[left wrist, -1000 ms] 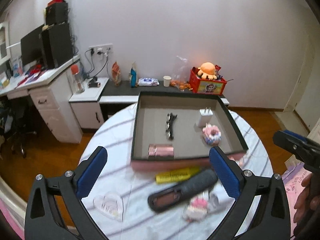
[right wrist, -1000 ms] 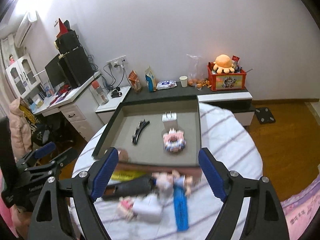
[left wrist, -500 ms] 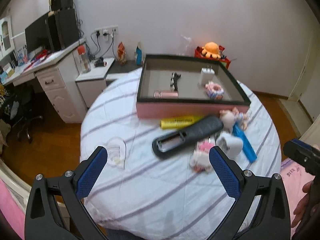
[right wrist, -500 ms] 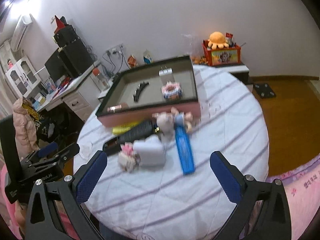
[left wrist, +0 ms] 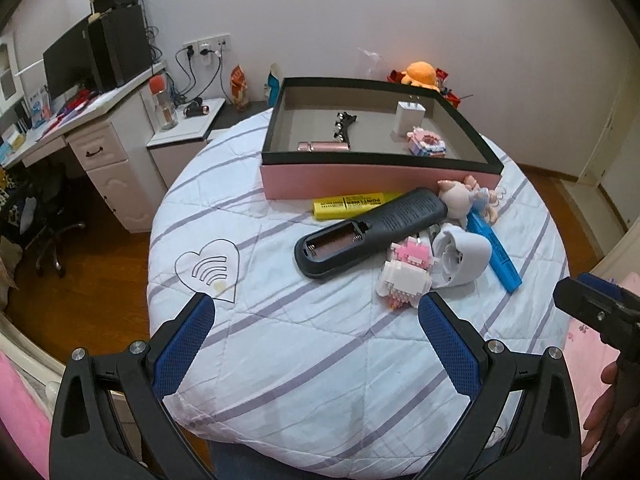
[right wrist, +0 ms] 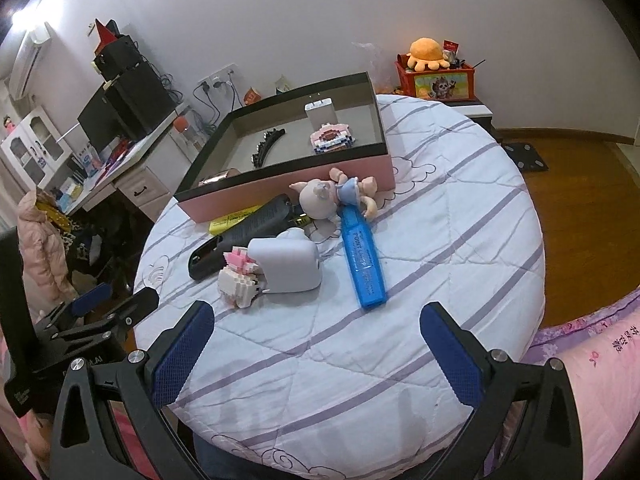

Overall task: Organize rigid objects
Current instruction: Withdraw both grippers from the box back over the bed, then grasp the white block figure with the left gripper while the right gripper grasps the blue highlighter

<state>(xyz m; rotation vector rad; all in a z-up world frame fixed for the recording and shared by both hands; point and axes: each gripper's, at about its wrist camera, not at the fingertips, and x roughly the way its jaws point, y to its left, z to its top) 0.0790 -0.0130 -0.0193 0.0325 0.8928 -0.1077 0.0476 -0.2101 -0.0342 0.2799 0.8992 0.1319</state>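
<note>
A round quilted counter (left wrist: 320, 344) fills a bedroom; both grippers, left gripper (left wrist: 316, 332) and right gripper (right wrist: 318, 334), gape empty, now pulled farther back from the box (left wrist: 376, 174).

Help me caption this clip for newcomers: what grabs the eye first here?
The pink box at the round table's far side, holding a charger, hair clip and block toy. In front of it lies a jumble: a black remote, yellow marker, blue marker, pig doll and pale case. Both grippers, left and right, hover open and empty.
</note>
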